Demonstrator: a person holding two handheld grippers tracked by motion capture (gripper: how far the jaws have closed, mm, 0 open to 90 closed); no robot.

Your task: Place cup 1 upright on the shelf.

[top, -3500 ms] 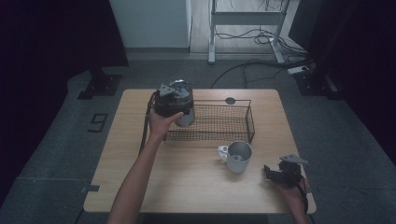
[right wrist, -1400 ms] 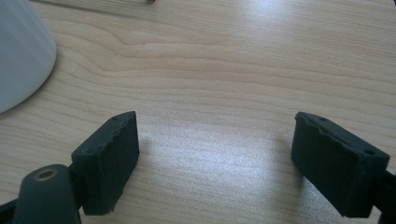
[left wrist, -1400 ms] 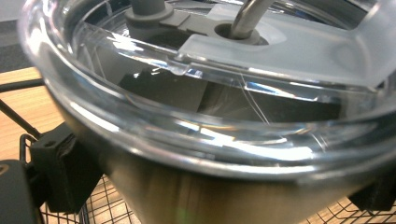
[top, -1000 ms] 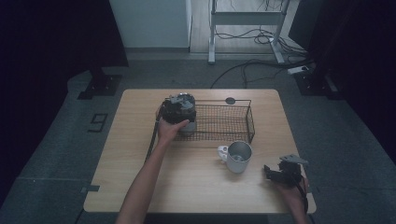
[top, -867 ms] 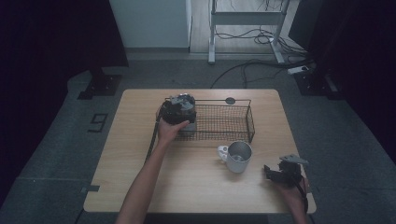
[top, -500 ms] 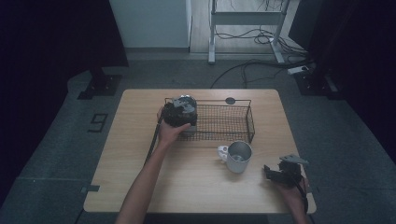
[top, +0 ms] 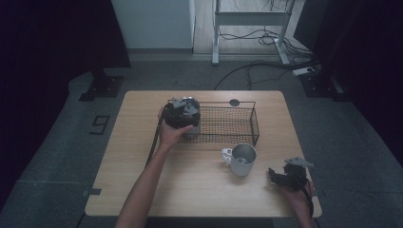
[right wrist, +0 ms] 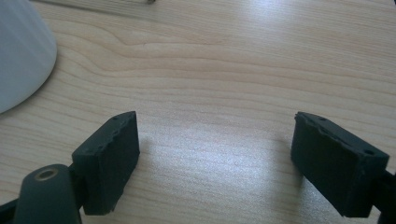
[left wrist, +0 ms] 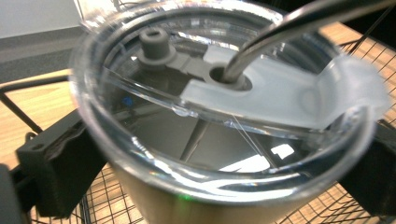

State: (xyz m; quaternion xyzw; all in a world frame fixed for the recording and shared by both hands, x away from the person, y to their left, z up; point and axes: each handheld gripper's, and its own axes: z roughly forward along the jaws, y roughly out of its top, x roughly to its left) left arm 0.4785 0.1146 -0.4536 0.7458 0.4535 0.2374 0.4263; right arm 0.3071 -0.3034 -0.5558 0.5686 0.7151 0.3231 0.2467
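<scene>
At the left end of the wire basket [top: 254, 121] on the bench [top: 204, 190], letting go of the lidded tumbler [left wrist: 196, 140], left gripper [top: 183, 114] jaws just opened wide around it, right gripper [right wrist: 215, 154] idling apart and empty; next, probably lifting clear without snagging the straw [left wrist: 280, 28].

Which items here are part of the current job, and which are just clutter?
In the job:
- lidded tumbler with metal straw
- wire basket, tumbler standing in it
- left hand-held gripper, jaws just been opening, tumbler between them

Lying about:
- metal mug on the table
- right hand-held gripper, open over bare wood
- small dark disc
</scene>
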